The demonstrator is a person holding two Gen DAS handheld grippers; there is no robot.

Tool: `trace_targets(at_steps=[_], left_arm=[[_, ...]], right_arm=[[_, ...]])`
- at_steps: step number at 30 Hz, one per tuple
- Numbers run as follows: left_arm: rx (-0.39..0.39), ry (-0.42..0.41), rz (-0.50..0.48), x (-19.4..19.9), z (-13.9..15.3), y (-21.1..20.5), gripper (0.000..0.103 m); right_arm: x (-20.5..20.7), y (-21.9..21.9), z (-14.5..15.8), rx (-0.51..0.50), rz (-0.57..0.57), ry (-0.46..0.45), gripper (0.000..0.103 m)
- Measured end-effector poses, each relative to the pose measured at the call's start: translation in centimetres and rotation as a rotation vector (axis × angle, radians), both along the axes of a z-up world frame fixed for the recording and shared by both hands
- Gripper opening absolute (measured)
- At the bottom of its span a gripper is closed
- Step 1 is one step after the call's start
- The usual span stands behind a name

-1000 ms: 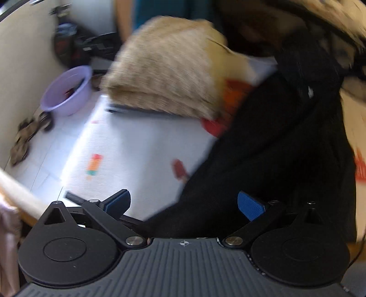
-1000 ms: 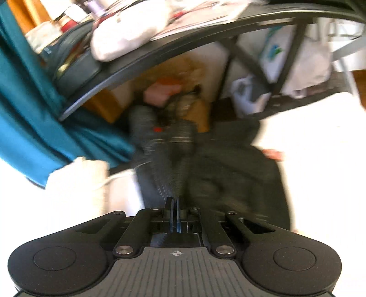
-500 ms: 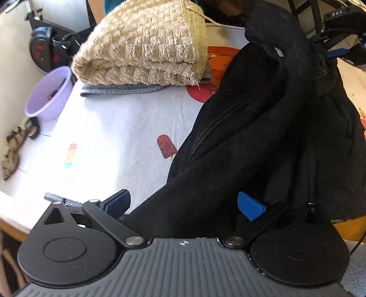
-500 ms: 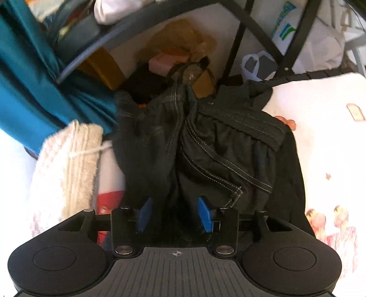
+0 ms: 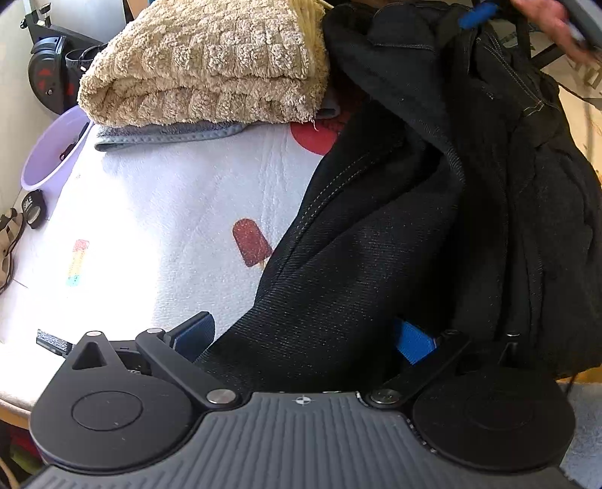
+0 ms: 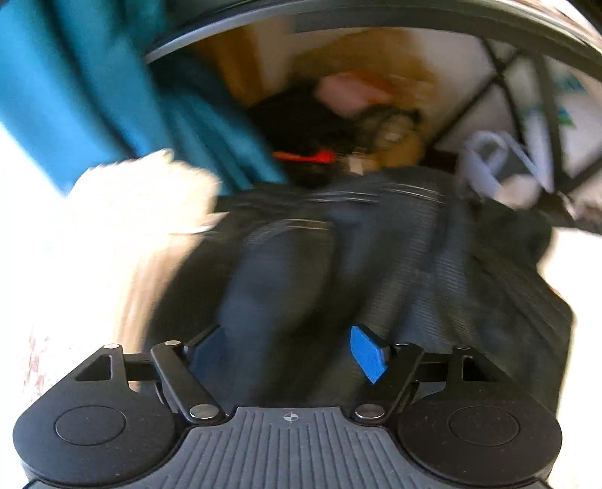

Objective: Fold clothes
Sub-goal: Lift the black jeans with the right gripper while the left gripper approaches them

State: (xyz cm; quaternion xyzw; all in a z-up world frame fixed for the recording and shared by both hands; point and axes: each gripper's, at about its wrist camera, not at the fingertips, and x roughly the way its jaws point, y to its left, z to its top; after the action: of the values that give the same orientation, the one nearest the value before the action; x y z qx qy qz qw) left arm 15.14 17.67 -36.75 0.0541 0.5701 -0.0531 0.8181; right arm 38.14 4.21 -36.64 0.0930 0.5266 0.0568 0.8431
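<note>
A black denim garment [image 5: 376,244] lies heaped on the white printed table cover [image 5: 150,210], right of centre. My left gripper [image 5: 304,338] points steeply down at its near edge. The jaws stand wide, a fold of the cloth lies between the blue pads [image 5: 195,334], and I see no squeeze on it. In the blurred right wrist view the same garment [image 6: 414,263] spreads under my right gripper [image 6: 289,350]. That gripper's jaws are opening, and the cloth lies below them, not pinched. A folded beige towel [image 5: 210,67] rests at the back left.
A grey cloth [image 5: 165,135] lies under the towel. A lilac bowl [image 5: 49,154] stands at the table's left edge. A hand [image 5: 545,22] shows at the top right. Teal fabric [image 6: 75,94] hangs at the left, and a black metal frame [image 6: 508,94] stands behind the garment.
My right gripper went from shut on a pinch of the black garment to wide open and swung sideways. My left gripper sank closer to the table, cloth still between its jaws.
</note>
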Motion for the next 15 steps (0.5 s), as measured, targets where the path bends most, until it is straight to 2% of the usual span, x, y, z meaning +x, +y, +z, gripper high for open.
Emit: trace_targets(at_steps=[3, 5, 8, 11, 13, 14, 15], left_arm=[[0.009, 0.009, -0.007, 0.0, -0.3, 0.2, 0.102], [0.008, 0.008, -0.011, 0.0, -0.4, 0.4, 0.102], [0.003, 0.008, -0.009, -0.2, -0.6, 0.7, 0.102], [-0.014, 0.029, 0.024, -0.1, -0.8, 0.9, 0.102], [-0.010, 0.041, 0.025, 0.1, -0.9, 0.8, 0.102], [-0.005, 0.042, 0.016, 0.1, -1.0, 0.7, 0.102], [0.003, 0.037, 0.001, 0.1, -1.0, 0.5, 0.102]], right_arm=[[0.5, 4.4, -0.5, -0.047, 0.089, -0.009, 0.086], [0.3, 6.6, -1.1, -0.058, 0.148, 0.020, 0.090], [-0.4, 9.6, -2.2, -0.075, 0.237, 0.059, 0.090], [-1.9, 11.4, -3.5, -0.149, 0.357, 0.099, 0.091], [-3.2, 12.0, -4.6, -0.281, 0.413, 0.087, 0.078], [-3.8, 12.1, -5.1, -0.352, 0.434, 0.074, 0.064], [-4.2, 11.4, -5.0, -0.356, 0.414, 0.055, 0.050]])
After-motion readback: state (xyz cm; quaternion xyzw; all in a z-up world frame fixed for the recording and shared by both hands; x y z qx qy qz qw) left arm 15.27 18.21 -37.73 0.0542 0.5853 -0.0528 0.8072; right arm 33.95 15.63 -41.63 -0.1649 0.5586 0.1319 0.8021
